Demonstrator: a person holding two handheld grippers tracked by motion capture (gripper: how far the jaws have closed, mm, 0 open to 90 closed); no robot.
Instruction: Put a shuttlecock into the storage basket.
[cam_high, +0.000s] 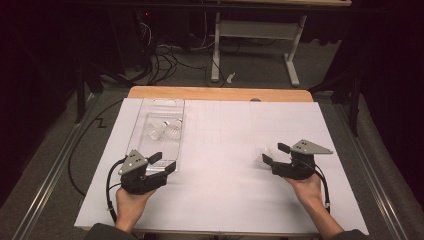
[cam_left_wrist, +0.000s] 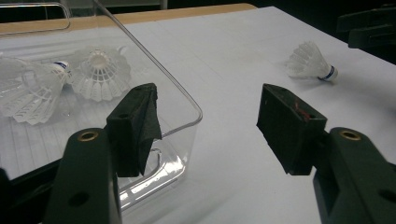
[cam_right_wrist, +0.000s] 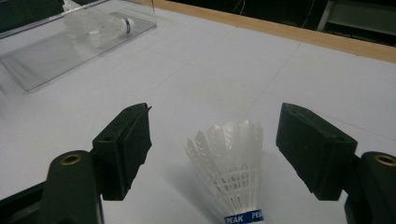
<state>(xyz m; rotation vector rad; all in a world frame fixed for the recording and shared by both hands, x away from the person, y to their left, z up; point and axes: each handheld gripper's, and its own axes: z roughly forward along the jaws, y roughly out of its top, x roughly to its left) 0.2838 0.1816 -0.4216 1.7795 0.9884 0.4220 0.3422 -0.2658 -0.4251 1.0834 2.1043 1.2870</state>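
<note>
A white plastic shuttlecock (cam_right_wrist: 230, 170) lies on the white table sheet (cam_high: 225, 150) at the right side of the table, between the two spread jaws of the right gripper (cam_high: 272, 155) and touching neither. In the right gripper view its skirt fans toward the far side, and the blue band round its cork end reads "PEAK" in white letters, with the start of a second "PE" beside it. In the left gripper view the same shuttlecock (cam_left_wrist: 310, 61) lies on its side, well apart to the right, blue band to the right.

The right gripper stands wide and holds nothing. A hand (cam_high: 307, 189) grips it from the near edge of the table.

On the left side a clear plastic bin (cam_high: 172, 107) runs from near to far. Two more white shuttlecocks lie inside, side by side toward its far half: one (cam_left_wrist: 100, 74) with the skirt facing the near side, the other (cam_left_wrist: 28, 88) on its side with a blue band whose writing is too small to read.

The left gripper (cam_high: 162, 161) is also wide and holds nothing; its jaws straddle the bin's near right corner, one over the inside, one outside, at the near end.

A wooden table edge (cam_high: 220, 93) shows beyond the sheet.
</note>
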